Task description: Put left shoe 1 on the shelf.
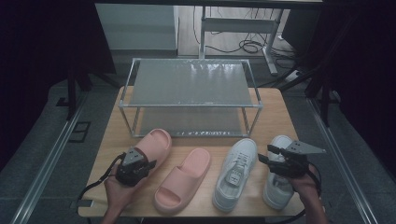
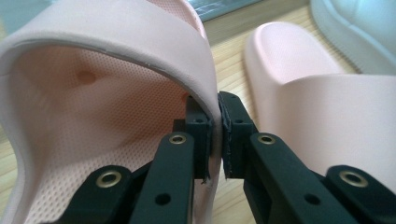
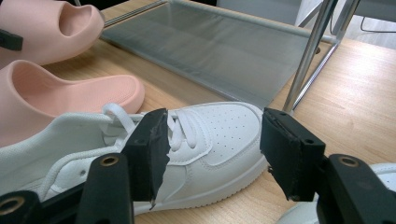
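My left gripper (image 1: 149,164) (image 2: 215,135) is shut on the strap edge of a pink slipper (image 1: 155,143) (image 2: 116,46) at the table's left; one jaw is inside the strap, the other outside. A second pink slipper (image 1: 184,179) (image 2: 299,84) lies just to its right. Two white sneakers sit to the right: one (image 1: 236,170) (image 3: 219,130) in the middle, the other (image 1: 278,186) under my right hand. My right gripper (image 1: 264,154) (image 3: 215,149) stands open above the table, holding nothing, and the middle sneaker's toe shows beyond its jaws.
A two-tier metal shoe rack (image 1: 191,81) (image 3: 205,46) with mesh shelves stands at the back of the wooden table (image 1: 275,112). Cables and a desk frame lie on the floor beyond. Dark curtains hang at both sides.
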Demonstrator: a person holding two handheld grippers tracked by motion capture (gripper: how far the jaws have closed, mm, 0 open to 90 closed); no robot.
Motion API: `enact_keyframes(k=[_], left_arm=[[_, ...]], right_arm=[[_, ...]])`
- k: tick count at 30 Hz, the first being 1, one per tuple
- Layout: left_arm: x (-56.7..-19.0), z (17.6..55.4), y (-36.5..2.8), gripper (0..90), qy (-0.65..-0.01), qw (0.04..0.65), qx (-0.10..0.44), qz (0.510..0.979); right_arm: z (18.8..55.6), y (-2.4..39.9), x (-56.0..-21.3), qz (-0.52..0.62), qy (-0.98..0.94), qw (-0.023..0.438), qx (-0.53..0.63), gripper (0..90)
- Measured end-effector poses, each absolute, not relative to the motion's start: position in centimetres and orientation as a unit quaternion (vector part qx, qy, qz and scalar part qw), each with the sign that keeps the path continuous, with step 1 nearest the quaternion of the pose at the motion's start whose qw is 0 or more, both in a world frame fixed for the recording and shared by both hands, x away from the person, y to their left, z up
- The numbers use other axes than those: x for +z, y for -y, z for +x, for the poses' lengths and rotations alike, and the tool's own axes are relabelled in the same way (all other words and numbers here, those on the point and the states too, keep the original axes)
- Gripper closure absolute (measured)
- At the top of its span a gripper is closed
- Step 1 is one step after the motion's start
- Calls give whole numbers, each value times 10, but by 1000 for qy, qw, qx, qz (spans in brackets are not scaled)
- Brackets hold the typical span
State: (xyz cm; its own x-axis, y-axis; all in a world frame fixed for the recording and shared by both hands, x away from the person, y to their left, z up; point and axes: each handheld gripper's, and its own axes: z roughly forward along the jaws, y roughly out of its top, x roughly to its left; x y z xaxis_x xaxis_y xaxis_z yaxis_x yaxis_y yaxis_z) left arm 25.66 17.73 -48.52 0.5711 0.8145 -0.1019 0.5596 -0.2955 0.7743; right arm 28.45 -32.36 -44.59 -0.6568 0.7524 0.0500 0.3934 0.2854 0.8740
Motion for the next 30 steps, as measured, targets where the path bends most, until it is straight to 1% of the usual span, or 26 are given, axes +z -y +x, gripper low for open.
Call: enact_keyframes(k=[16, 24, 26, 30], left_arm=[[-490, 244, -169, 835, -427, 384, 195, 795], [-486, 253, -162, 835, -423, 389, 197, 794], [-485, 258, -162, 833, -427, 399, 187, 790], [-484, 263, -159, 833, -426, 395, 193, 790]], right_arm=[[285, 322, -447, 367, -781, 189, 468, 426], [285, 321, -448, 368, -781, 188, 468, 426], [285, 322, -448, 368, -781, 189, 468, 426], [285, 323, -448, 368, -781, 189, 469, 426]])
